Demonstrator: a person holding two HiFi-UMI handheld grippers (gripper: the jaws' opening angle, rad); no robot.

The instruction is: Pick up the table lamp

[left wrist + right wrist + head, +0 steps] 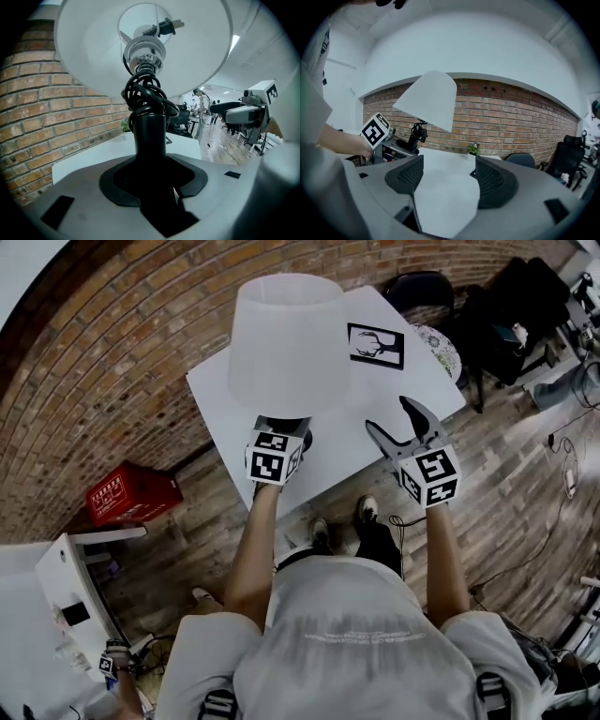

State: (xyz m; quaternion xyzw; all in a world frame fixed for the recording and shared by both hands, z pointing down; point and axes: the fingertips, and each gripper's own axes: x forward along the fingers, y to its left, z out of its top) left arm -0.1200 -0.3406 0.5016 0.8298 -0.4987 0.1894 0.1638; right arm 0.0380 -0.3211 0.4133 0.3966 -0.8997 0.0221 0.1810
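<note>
The table lamp has a white shade (286, 338) and a black stem (150, 136) with its black cord (147, 96) coiled round the top and the plug (165, 26) tucked up inside the shade. My left gripper (284, 425) is shut on the stem, its jaws (152, 180) pressed against both sides. In the right gripper view the lamp (429, 101) leans, held over the white table's (412, 381) near edge; its base is hidden. To the lamp's right my right gripper (389, 416) stands open, with nothing between its pads (497, 180).
A framed deer picture (376, 344) lies on the table behind the lamp, and a small potted plant (474, 148) stands at the far end by the brick wall. A red crate (131, 493) sits on the floor at the left. Black chairs (422, 287) stand beyond the table.
</note>
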